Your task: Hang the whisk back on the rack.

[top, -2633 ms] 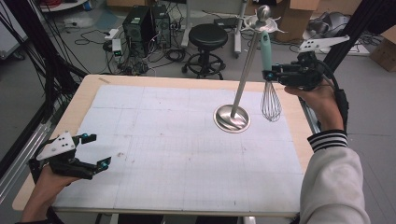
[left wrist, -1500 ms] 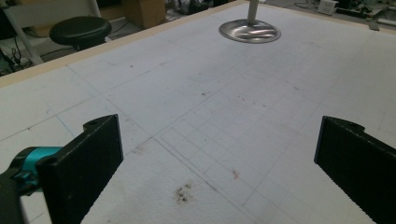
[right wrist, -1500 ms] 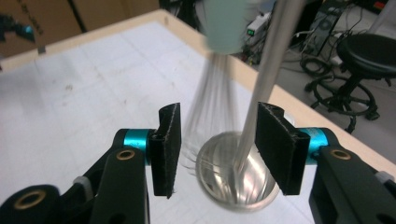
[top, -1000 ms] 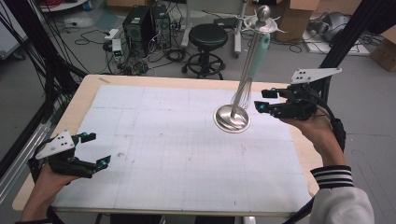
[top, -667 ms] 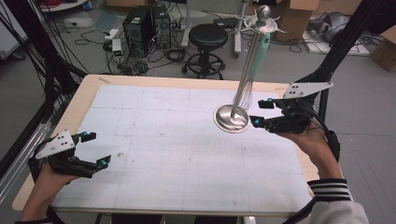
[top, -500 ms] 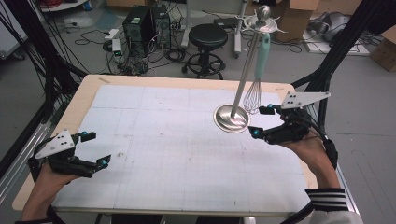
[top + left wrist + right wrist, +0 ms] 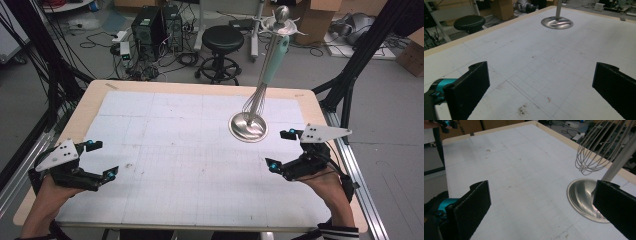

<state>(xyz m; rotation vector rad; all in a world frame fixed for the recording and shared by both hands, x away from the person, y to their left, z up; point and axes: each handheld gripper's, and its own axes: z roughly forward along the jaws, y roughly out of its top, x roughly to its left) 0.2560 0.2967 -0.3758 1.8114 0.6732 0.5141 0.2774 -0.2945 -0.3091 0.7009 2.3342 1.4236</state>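
Observation:
A steel utensil stand has its round base (image 7: 247,126) on the white gridded mat (image 7: 175,150), right of middle. From its top a whisk with a teal handle (image 7: 272,62) hangs, its wire head (image 7: 255,102) just above the base. My right gripper (image 7: 279,149) is low over the mat, near and right of the base. Its jaws have just been opening and stand open with nothing between them. In the right gripper view (image 7: 541,212) the whisk wires (image 7: 594,157) and base (image 7: 584,197) lie ahead. My left gripper (image 7: 102,160) is open at the near left, and its own view (image 7: 541,95) faces the base (image 7: 557,23).
The wooden table edge (image 7: 200,86) frames the mat. Black frame struts (image 7: 350,75) stand at the right and left sides. Beyond the far edge are a black stool (image 7: 222,40), computer cases (image 7: 150,22), cables and cardboard boxes on the floor.
The right gripper, earlier holding the whisk beside the stand, let it go and came down toward the near right of the mat. The whisk now hangs on the stand. The left gripper stayed put.

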